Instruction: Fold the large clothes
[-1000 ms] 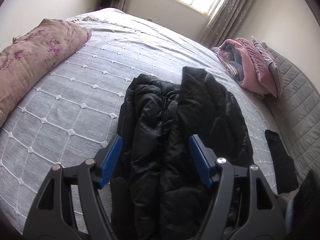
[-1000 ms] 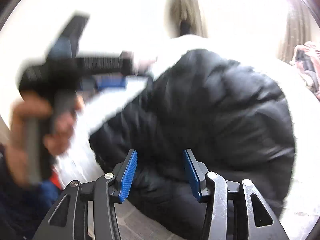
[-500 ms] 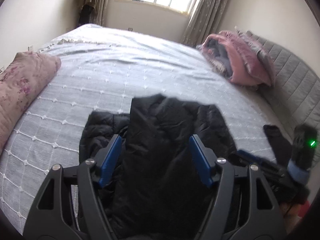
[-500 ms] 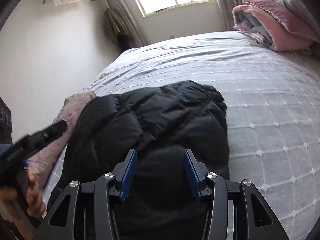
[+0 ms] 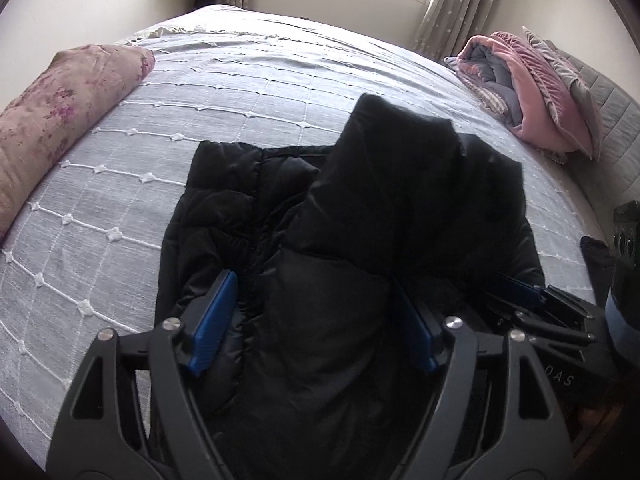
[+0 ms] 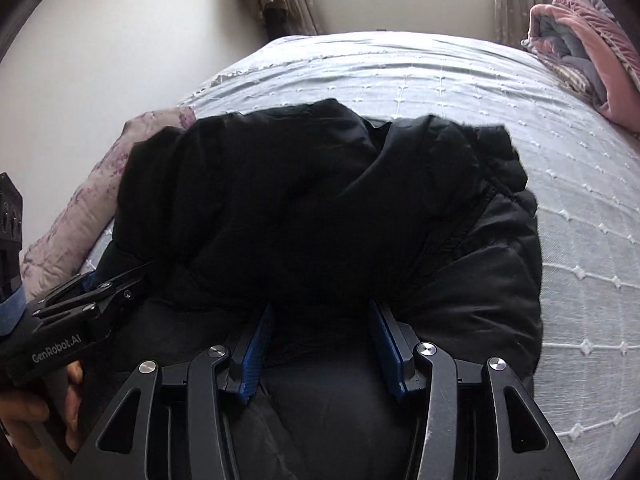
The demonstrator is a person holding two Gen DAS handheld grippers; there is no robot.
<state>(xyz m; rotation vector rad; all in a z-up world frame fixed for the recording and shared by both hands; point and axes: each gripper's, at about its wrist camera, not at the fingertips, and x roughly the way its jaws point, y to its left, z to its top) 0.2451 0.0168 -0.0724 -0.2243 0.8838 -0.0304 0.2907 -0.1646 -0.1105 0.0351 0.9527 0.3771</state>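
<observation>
I see the black jacket [image 5: 360, 240] lying bunched on the grey bedspread [image 5: 200, 112]. My left gripper [image 5: 316, 320] and right gripper [image 6: 324, 344] both stand with jaws spread, each straddling jacket fabric at its near edge without clamping it.

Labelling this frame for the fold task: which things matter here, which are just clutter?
In play:
black puffer jacket
left claw, open over jacket
right claw, open over jacket
bedspread

Clutter:
floral quilt
pink blanket pile
curtains
</observation>
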